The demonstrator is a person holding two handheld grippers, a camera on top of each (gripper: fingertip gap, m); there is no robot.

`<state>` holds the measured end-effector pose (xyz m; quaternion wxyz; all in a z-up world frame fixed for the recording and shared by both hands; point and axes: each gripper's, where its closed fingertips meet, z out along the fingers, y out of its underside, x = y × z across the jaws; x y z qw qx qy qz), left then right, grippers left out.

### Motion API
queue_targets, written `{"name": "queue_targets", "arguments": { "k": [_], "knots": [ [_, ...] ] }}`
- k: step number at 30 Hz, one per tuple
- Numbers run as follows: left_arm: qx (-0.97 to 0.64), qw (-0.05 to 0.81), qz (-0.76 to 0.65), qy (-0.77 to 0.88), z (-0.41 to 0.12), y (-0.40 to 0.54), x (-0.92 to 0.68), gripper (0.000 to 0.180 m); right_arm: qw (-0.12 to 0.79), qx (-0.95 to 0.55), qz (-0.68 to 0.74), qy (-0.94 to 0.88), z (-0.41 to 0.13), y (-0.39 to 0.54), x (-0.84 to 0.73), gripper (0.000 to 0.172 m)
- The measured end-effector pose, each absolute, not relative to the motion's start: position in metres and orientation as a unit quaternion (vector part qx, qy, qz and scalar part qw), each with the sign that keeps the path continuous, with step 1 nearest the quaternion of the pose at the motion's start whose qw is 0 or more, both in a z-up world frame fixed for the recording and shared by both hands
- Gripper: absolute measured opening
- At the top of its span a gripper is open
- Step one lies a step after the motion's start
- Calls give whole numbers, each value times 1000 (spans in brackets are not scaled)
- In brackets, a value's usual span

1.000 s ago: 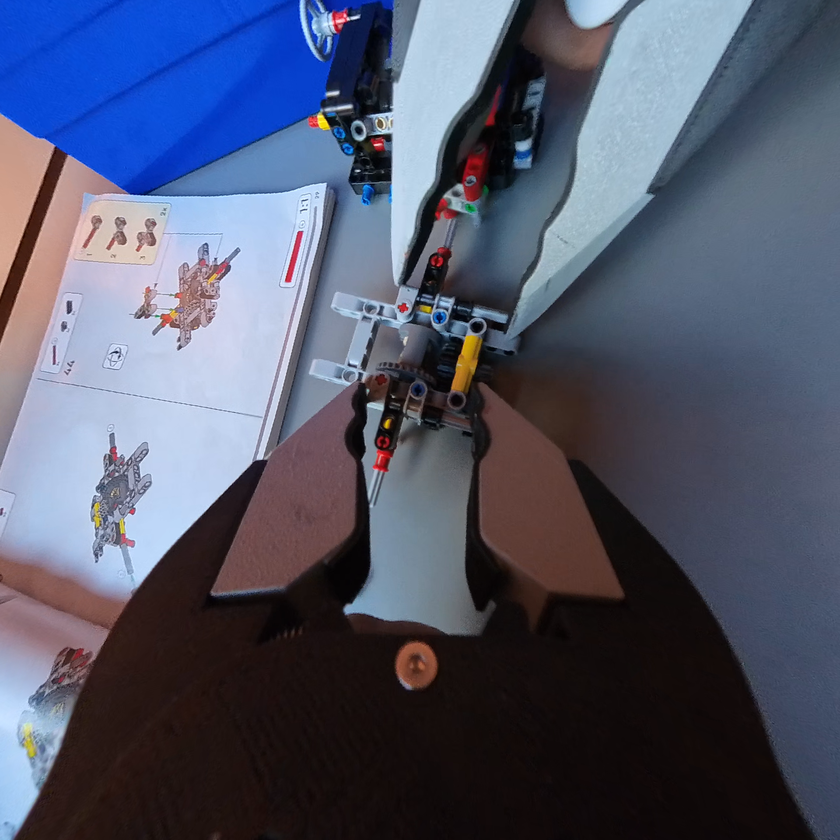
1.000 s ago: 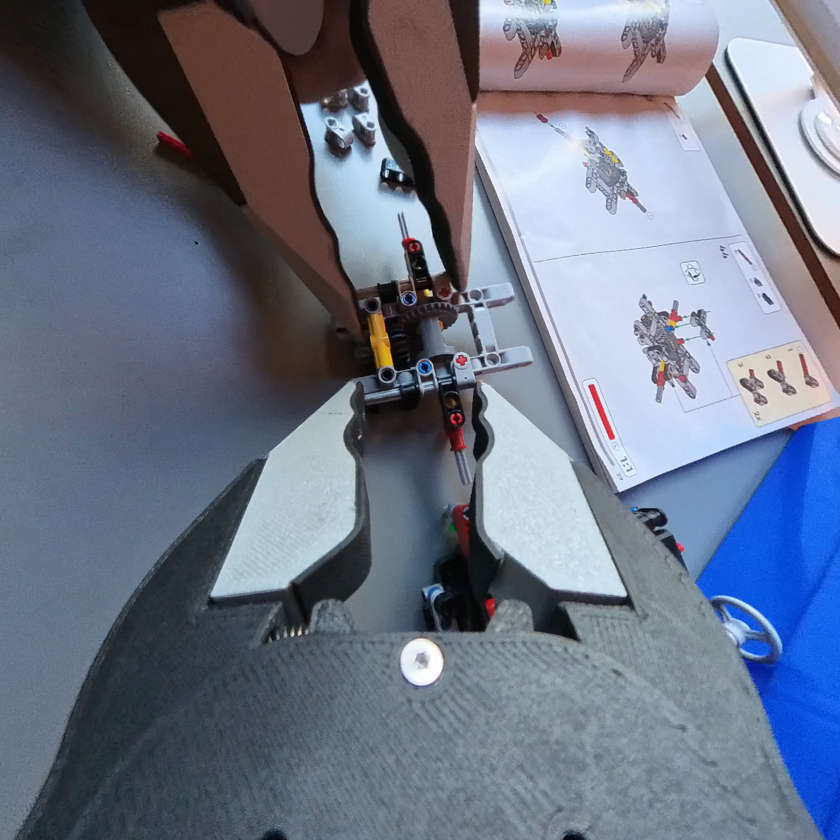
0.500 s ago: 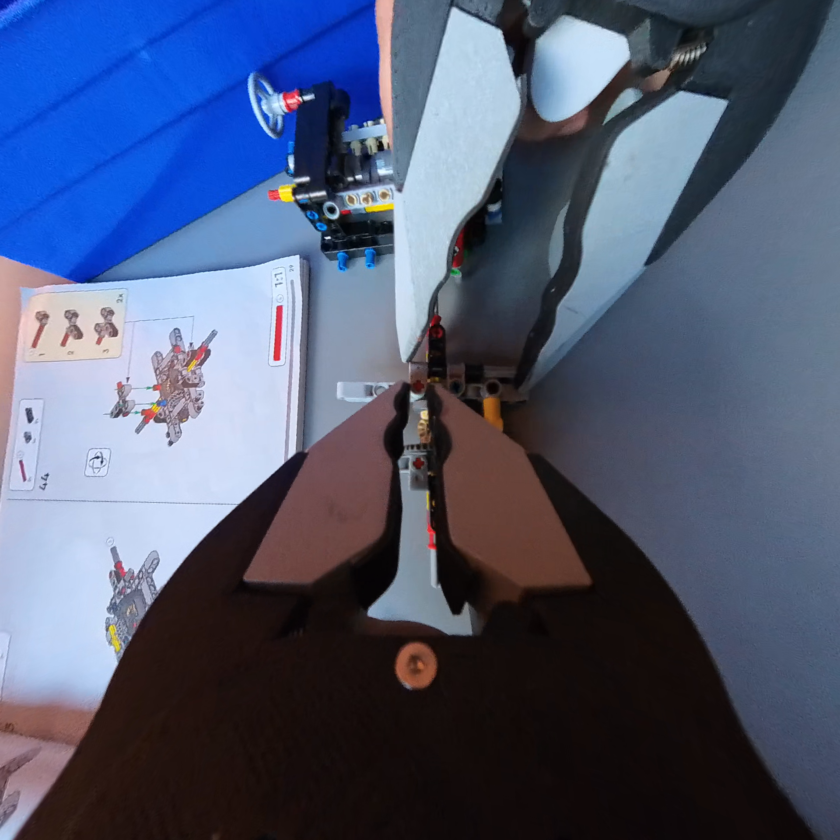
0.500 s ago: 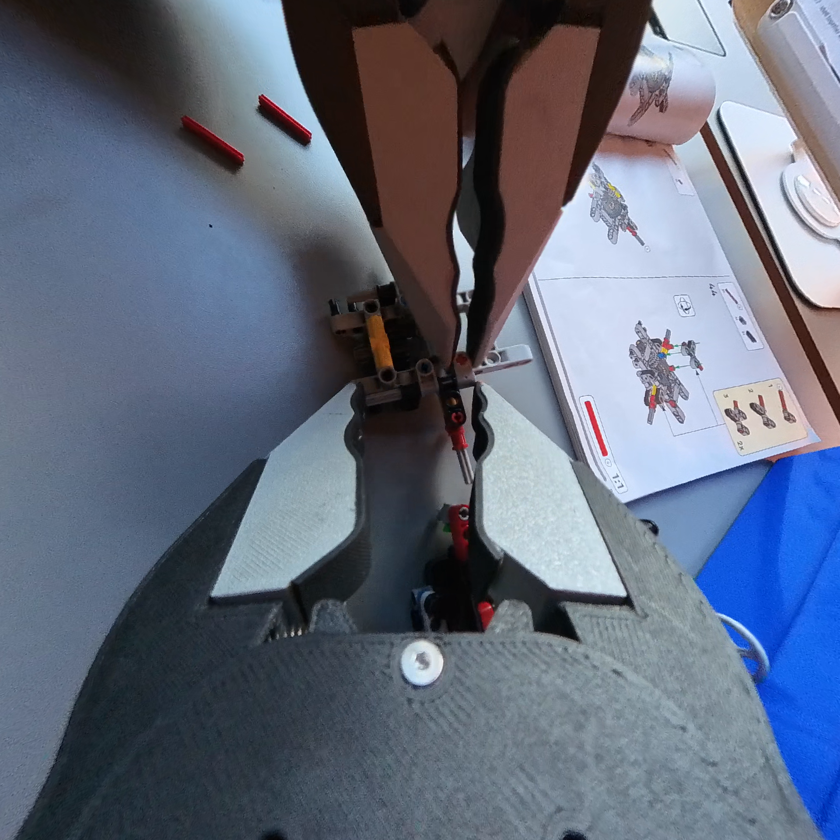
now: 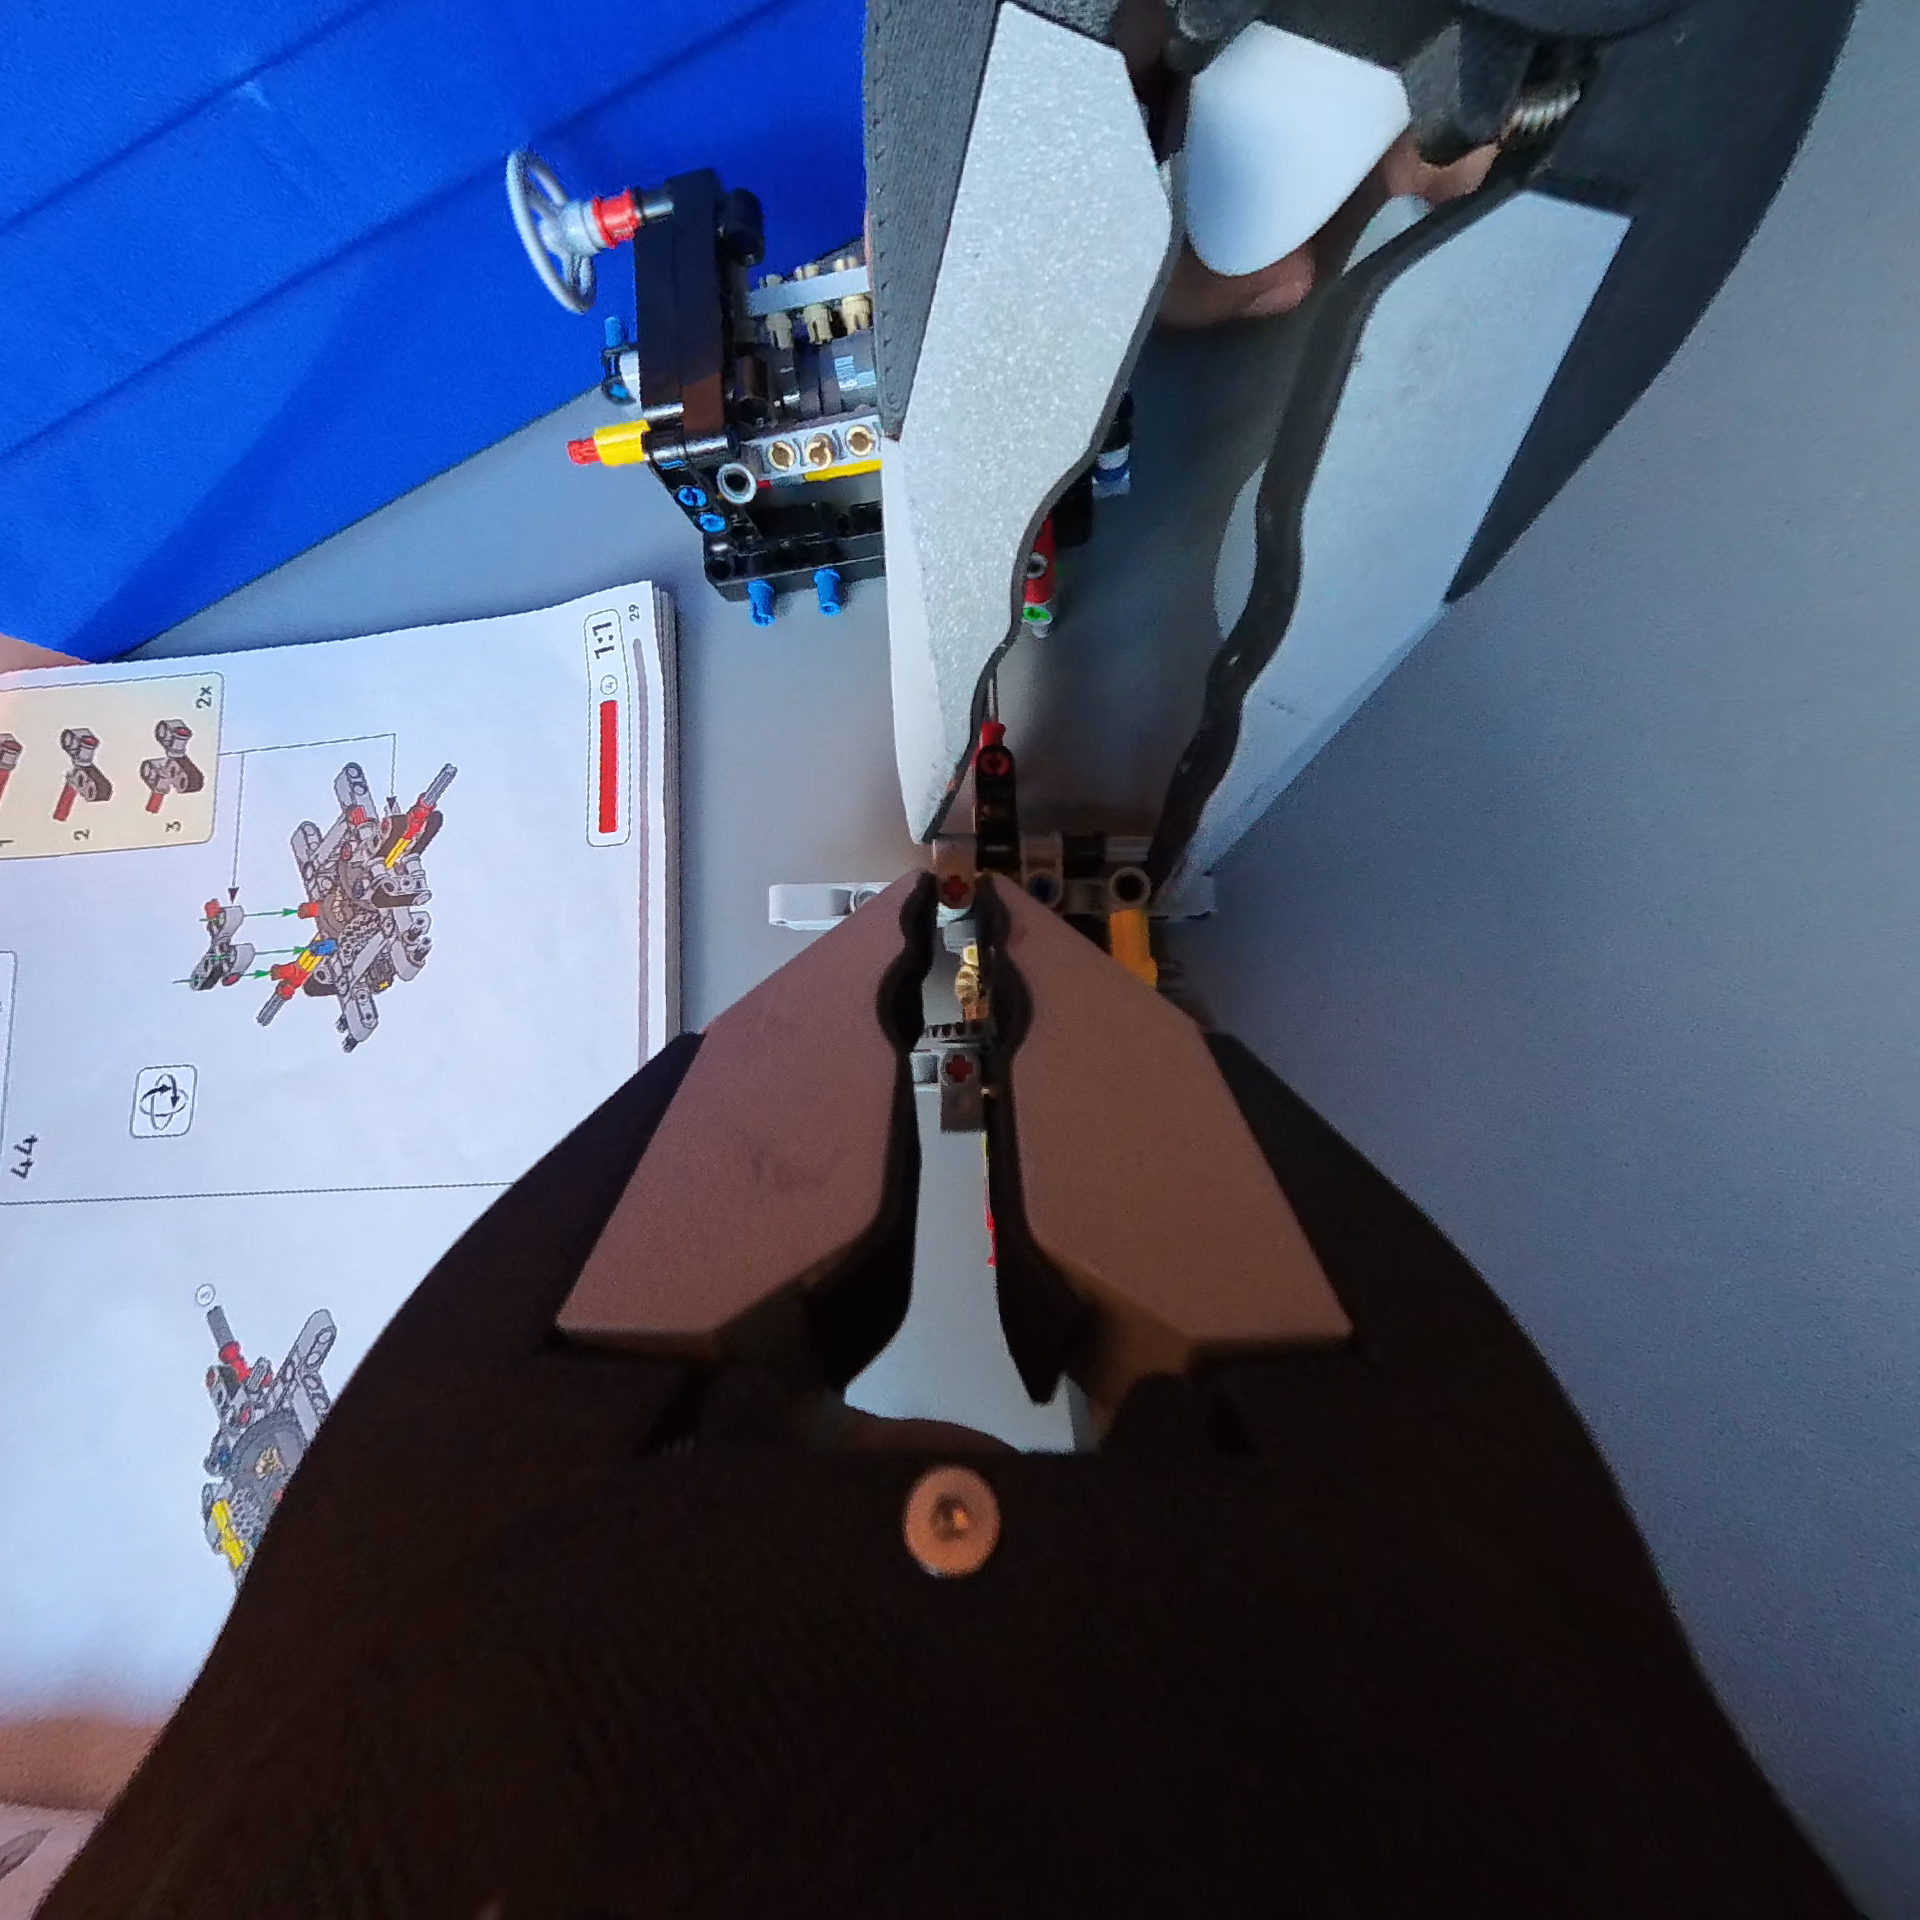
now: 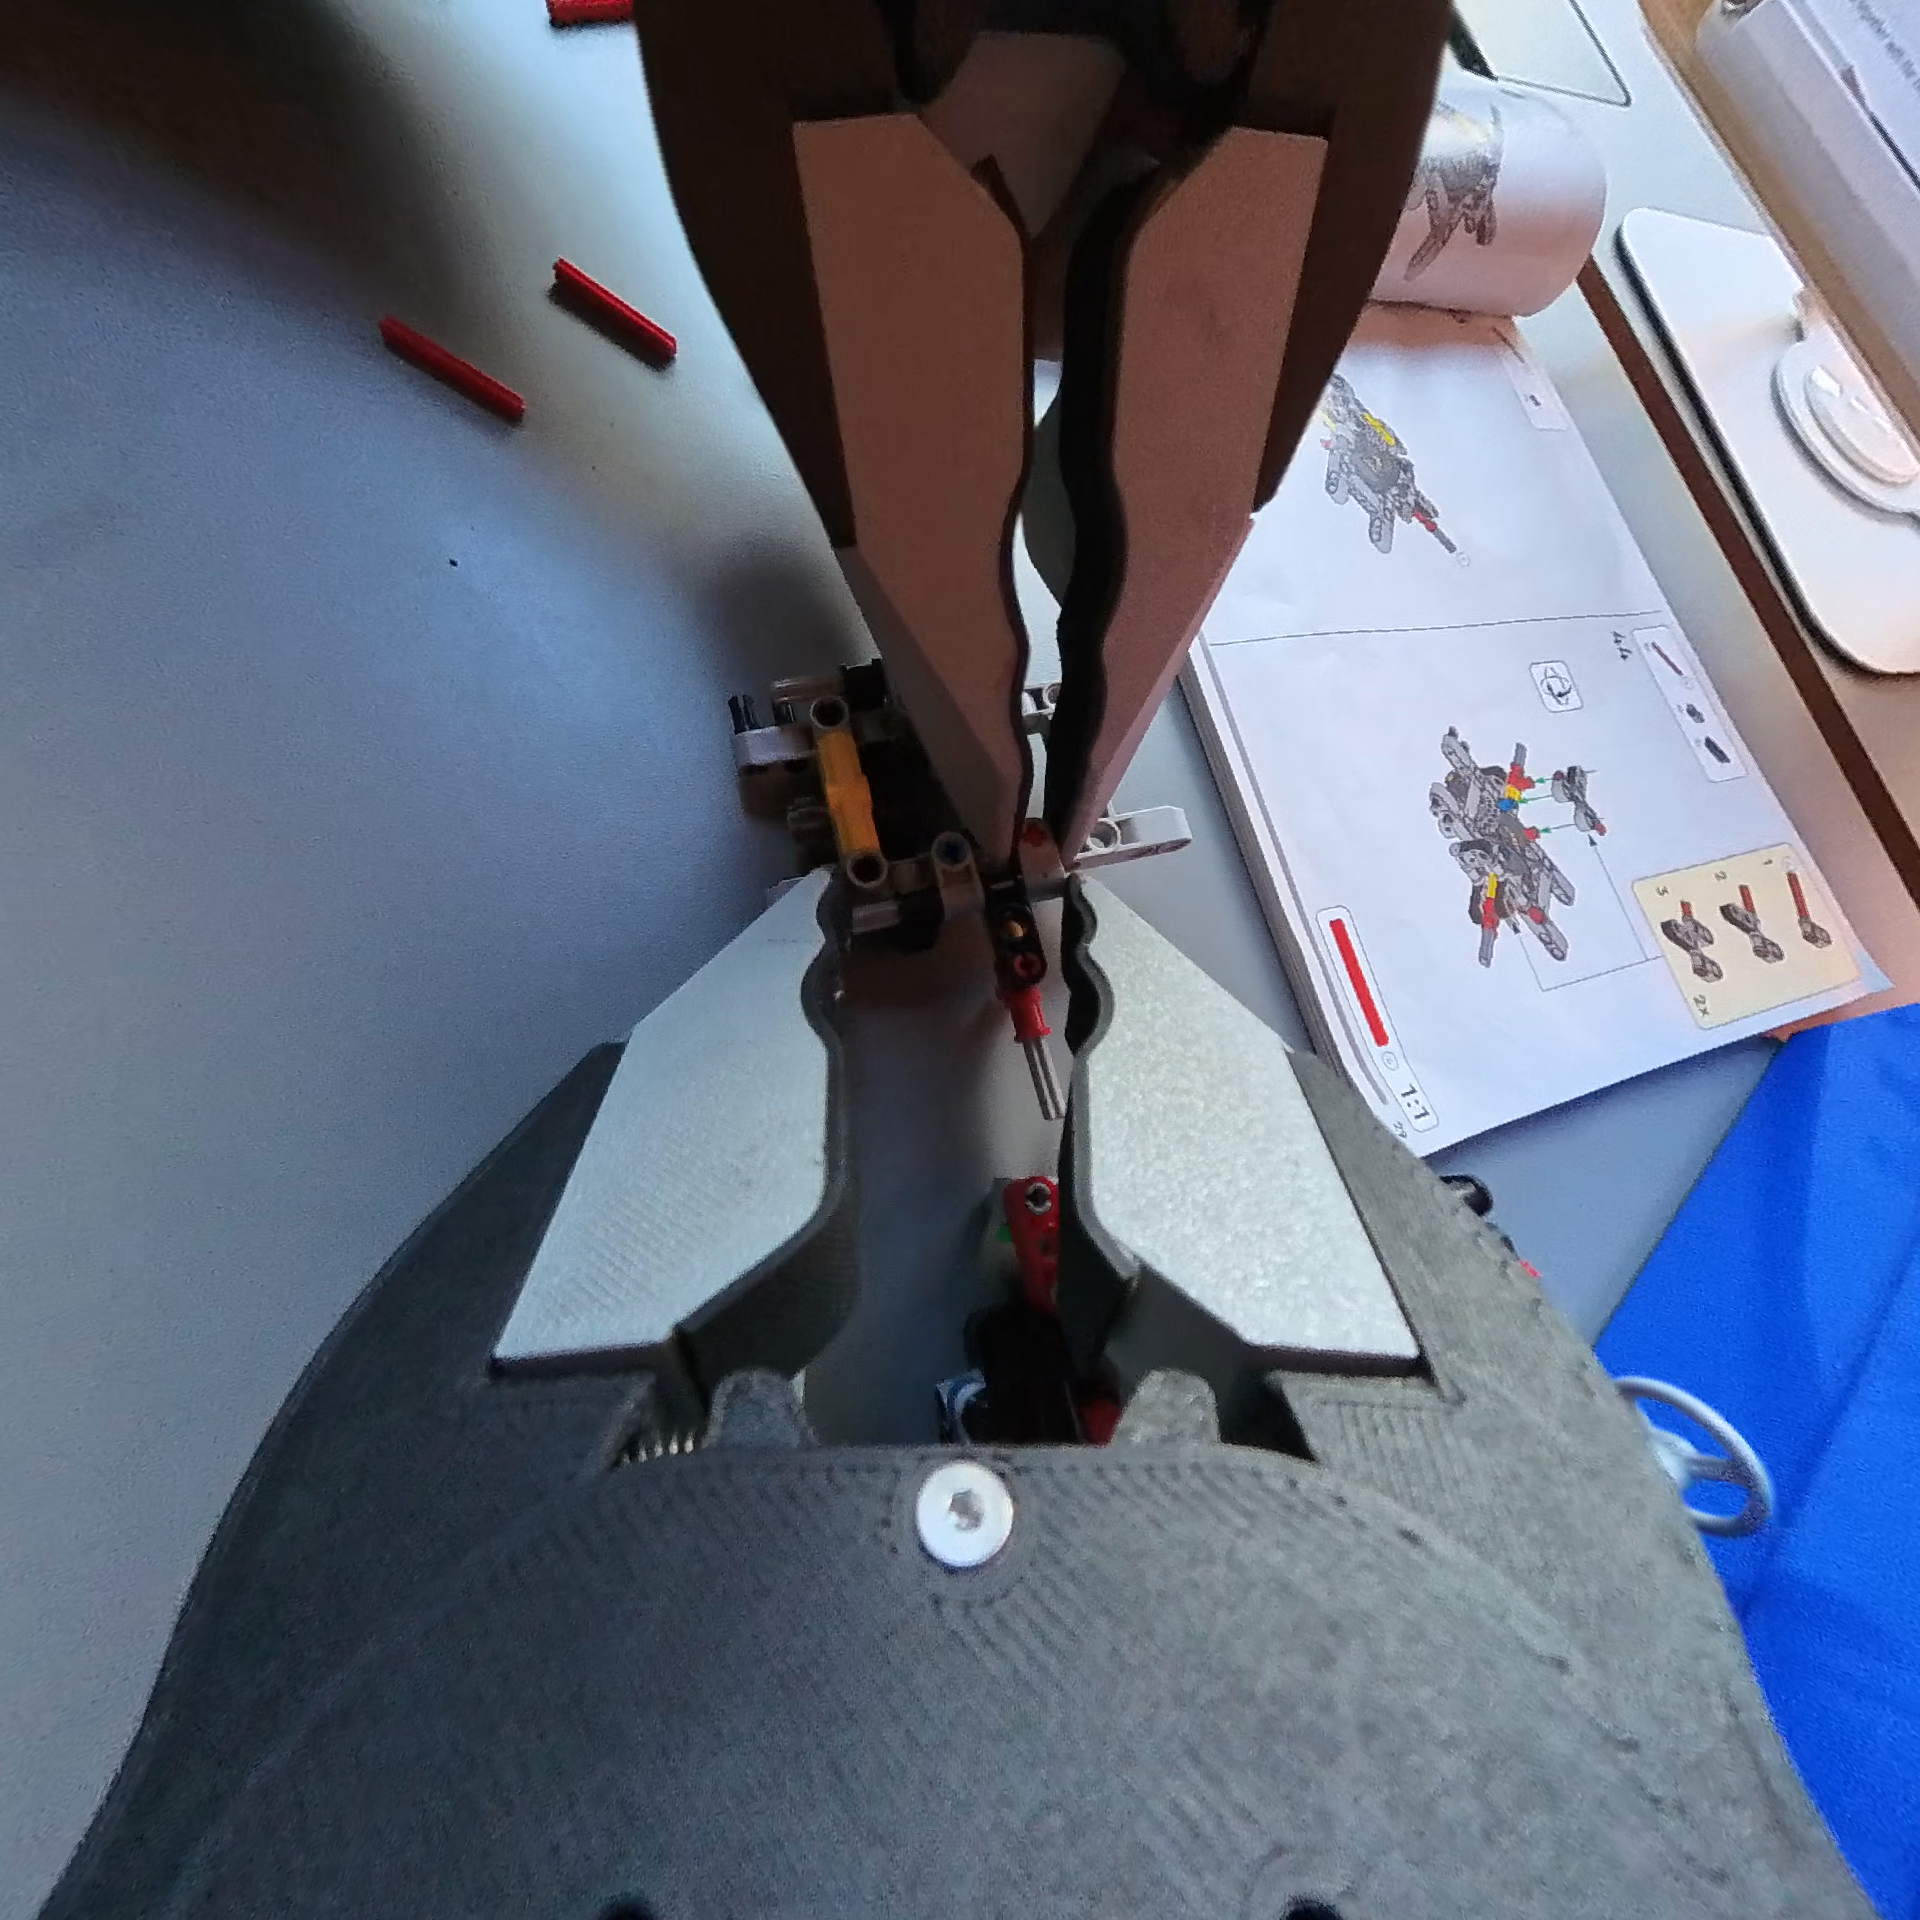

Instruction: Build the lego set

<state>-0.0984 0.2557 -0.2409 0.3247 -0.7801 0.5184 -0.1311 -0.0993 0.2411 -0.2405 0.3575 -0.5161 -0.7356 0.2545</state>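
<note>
Tabletop (image 6: 260, 727): smooth matt grey. Brick assembly (image 6: 862, 790): glossy plastic. Instruction booklet (image 5: 364, 935): satin paper. Right gripper (image 6: 945, 894): rough, layered printed plastic; metal screw (image 6: 964, 1513). Blue cloth (image 5: 208, 260): matt.

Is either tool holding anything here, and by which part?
The left tool is closed on the small brick assembly, pinching a thin grey piece at its middle. The right tool stands open around the assembly's near edge, not clamping it.
</note>
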Motion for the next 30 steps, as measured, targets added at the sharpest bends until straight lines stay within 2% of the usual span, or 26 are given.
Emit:
{"name": "queue_targets", "arguments": {
  "k": [8, 11, 30],
  "knots": [
    [-784, 323, -144, 510, -243, 252, -93, 6, 372, -496, 251, -743, -233, 233, -89, 43],
    [-784, 322, -140, 511, -243, 252, -93, 6, 355, -503, 240, -750, -242, 233, -85, 53],
    [-783, 324, -123, 517, -242, 249, -99, 5, 332, -527, 259, -738, -245, 230, -94, 41]
  ]
}}
